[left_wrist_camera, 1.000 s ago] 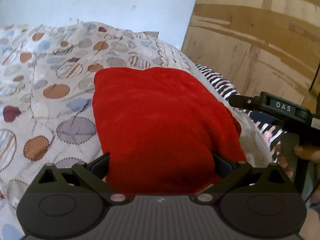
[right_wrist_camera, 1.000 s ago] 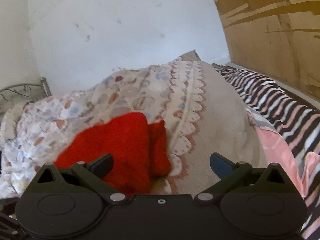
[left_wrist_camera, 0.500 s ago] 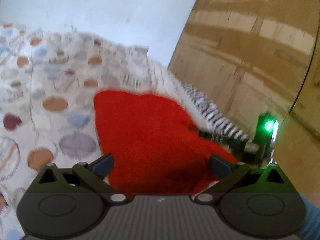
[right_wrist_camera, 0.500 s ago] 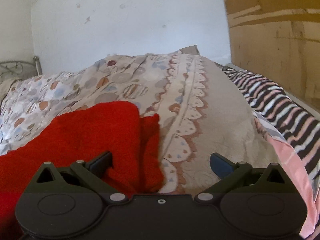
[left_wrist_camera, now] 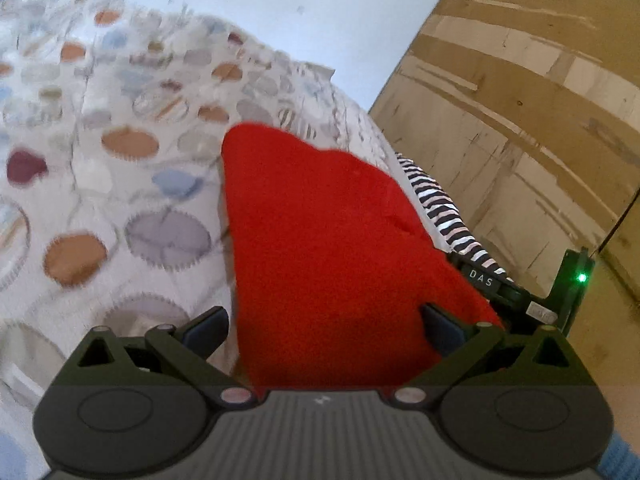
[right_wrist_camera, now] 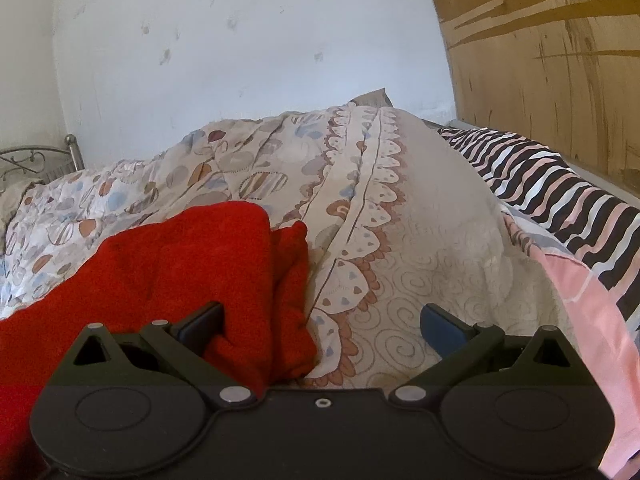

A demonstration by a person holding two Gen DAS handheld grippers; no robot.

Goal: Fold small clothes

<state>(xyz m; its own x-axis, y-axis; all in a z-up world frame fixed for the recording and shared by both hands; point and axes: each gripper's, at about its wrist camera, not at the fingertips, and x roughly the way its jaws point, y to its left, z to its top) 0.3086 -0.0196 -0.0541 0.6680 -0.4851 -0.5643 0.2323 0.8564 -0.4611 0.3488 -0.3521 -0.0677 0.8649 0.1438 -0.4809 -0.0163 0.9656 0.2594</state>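
Left gripper (left_wrist_camera: 325, 326) hovering low over the red garment (left_wrist_camera: 328, 248), jaws standing wide apart, gripping nothing; right gripper (right_wrist_camera: 322, 324) pointing along the patterned quilt (right_wrist_camera: 400, 264), jaws likewise spread wide, left finger (right_wrist_camera: 200, 322) resting against the garment's fold, nothing clasped; garment lying folded on the quilt, near its edge beside the striped bedding (right_wrist_camera: 560, 196).

The red garment (left_wrist_camera: 336, 248) is a thick, fuzzy, matt cloth. The quilt (right_wrist_camera: 400, 240) under it is thin printed cotton, slightly wrinkled. The striped sheet (right_wrist_camera: 560, 200) is smooth cloth. Each claw looks like matt black plastic, the left claw (left_wrist_camera: 324, 324) ribbed on its body. The side panel (right_wrist_camera: 560, 60) is scuffed, worn wood veneer.
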